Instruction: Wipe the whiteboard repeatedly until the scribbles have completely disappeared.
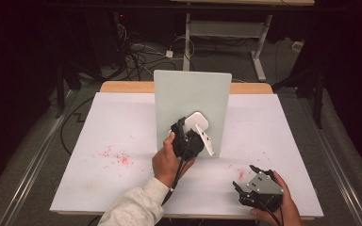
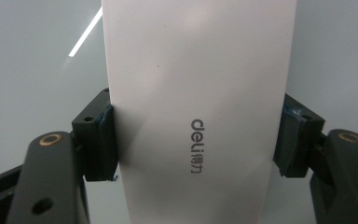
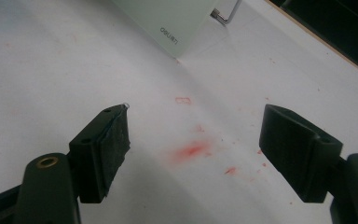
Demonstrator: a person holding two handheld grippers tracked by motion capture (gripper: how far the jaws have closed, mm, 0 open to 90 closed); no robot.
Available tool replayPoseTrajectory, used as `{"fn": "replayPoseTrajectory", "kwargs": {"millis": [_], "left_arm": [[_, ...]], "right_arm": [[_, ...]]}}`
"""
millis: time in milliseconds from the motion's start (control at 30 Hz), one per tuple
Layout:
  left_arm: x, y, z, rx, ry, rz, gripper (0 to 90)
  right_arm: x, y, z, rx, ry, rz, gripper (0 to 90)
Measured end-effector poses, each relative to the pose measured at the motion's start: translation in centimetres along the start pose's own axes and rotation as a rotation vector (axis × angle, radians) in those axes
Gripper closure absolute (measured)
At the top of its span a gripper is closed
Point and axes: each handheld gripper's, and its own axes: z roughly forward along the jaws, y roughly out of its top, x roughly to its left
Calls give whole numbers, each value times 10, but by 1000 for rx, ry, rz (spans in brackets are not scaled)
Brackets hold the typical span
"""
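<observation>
White paper covers the table [image 1: 122,188], smooth and matte, marked with red smears and specks. Nearest the person, at the lower right of the high view, the right gripper [image 1: 256,181] rests low over the paper in the right hand [image 1: 283,207]. A grey three-cornered plate sits on top of it. In the right gripper view its two black jaws stand wide apart with nothing between them, blue-grey pads facing inward, and a soft red smudge [image 3: 189,150] lies on the paper beyond them. It looks parked, out of the way.

Farther in, near the table's middle, the left hand [image 1: 166,162] raises the left gripper [image 1: 192,126] against an upright board [image 1: 191,101]. Its jaws are closed on a white eraser block [image 2: 198,93], a smooth rounded slab with grey "deli" lettering, pinched across its narrow sides. The block's far face seems pressed flat to the board, probably so that it can wipe the surface.

The board is a pale grey-green rectangle with a glossy face that reflects a ceiling light. It stands near the table's far half, propped from behind; a thin metal leg [image 3: 227,14] shows at its corner in the right gripper view.

Beyond the table's wooden far edge lie a dark floor, tangled cables and the white legs of another desk.
</observation>
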Motion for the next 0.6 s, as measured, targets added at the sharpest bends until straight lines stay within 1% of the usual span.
{"fn": "replayPoseTrajectory", "kwargs": {"millis": [33,100,167,200,233,300,333,367,433,467,500,600], "left_arm": [[-4,-3,0,8,0,13,287],[-11,-8,1,7,2,19,287],[-11,-8,1,9,-1,18,287],[-10,-7,1,23,-5,33,287],[-8,-6,1,25,-8,34,287],[-1,-1,2,18,-16,19,287],[7,5,3,15,-17,3,287],[7,5,3,15,-17,3,287],[15,11,2,13,-24,-11,287],[16,13,1,11,-24,-15,287],[17,14,1,13,-19,-4,287],[15,14,2,6,-14,-13,287]], "right_arm": [[0,0,0,3,-2,18,245],[0,0,-1,-1,-6,18,245],[0,0,-1,-2,-6,17,245],[0,1,-1,-3,-7,17,245],[0,1,-1,-5,-6,16,245],[0,1,-2,-7,-4,12,245],[0,1,-2,-6,-5,13,245],[-1,1,-2,-13,-6,10,245],[-1,1,-3,-13,-6,8,245],[-2,1,-3,-16,-8,7,245],[-2,1,-3,-16,-8,7,245],[-1,1,-2,-13,-4,10,245]]}}
